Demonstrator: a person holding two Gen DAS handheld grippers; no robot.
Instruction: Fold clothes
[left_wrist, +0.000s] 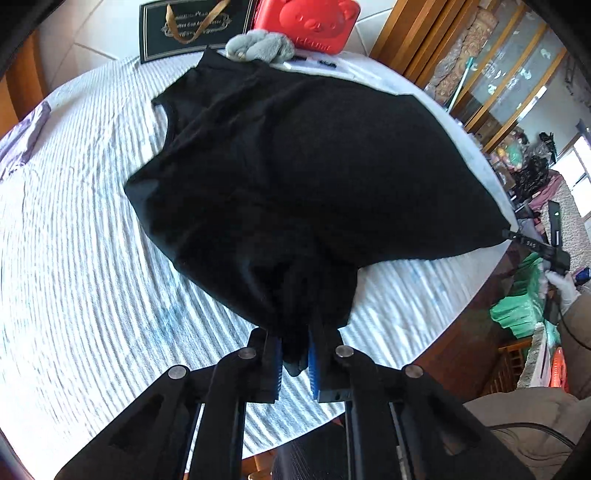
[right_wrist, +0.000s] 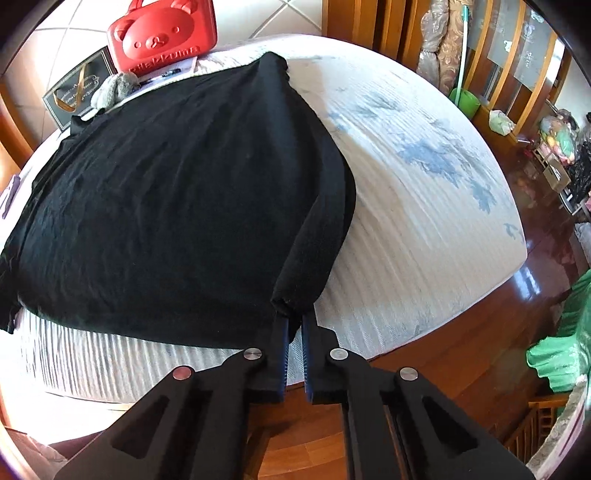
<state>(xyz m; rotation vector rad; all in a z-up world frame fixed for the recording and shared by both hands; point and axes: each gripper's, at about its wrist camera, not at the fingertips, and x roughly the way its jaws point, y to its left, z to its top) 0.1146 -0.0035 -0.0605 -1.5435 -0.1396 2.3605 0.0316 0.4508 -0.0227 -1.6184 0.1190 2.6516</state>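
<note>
**A lived-in home, seen from my rig**

I'm looking into a household room. The bench (right_wrist: 424, 177) wears a white ribbed cloth with blue print. At 12 o'clock sit a red bear-faced case (right_wrist: 162, 33), a grey plush toy (left_wrist: 258, 46) and a black gift bag (left_wrist: 192, 26). At 2 o'clock stands a glass-fronted wooden cabinet (left_wrist: 517, 81); polished wood floor (right_wrist: 480, 332) lies below.
</note>
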